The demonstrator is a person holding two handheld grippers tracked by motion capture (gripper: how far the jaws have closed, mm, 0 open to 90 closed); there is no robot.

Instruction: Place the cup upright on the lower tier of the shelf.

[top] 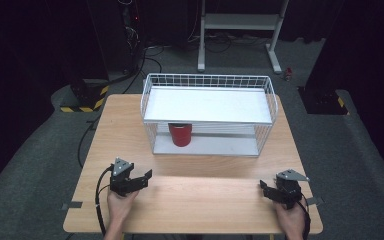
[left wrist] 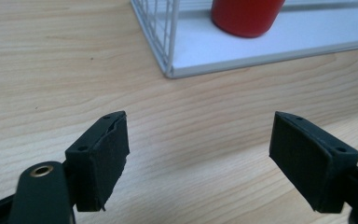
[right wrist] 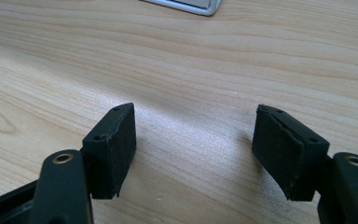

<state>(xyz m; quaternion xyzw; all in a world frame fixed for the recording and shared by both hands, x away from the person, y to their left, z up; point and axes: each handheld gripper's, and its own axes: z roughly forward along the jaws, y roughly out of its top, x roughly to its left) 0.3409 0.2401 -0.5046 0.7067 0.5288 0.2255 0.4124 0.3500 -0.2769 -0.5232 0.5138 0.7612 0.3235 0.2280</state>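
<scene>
A red cup [top: 180, 134] stands on the lower level of a white wire shelf rack [top: 210, 80] at the back middle of the wooden table [top: 130, 125]. The cup [left wrist: 244, 16] and the rack's near left corner [left wrist: 170, 70] appear at the top of the left gripper view. My left gripper [top: 142, 180] rests near the front left edge, open, nothing between its pads [left wrist: 105, 158]. My right gripper [top: 265, 190] rests near the front right edge, open and empty, over bare wood [right wrist: 196, 140]. A corner of the rack's base [right wrist: 200, 5] shows at the top of the right gripper view.
The rack's upper white shelf [top: 210, 105] overhangs the cup. Beyond the table lie grey floor, cables, a black stand base with yellow stripes [top: 85, 97] at left and a white frame's legs [top: 240, 30] behind.
</scene>
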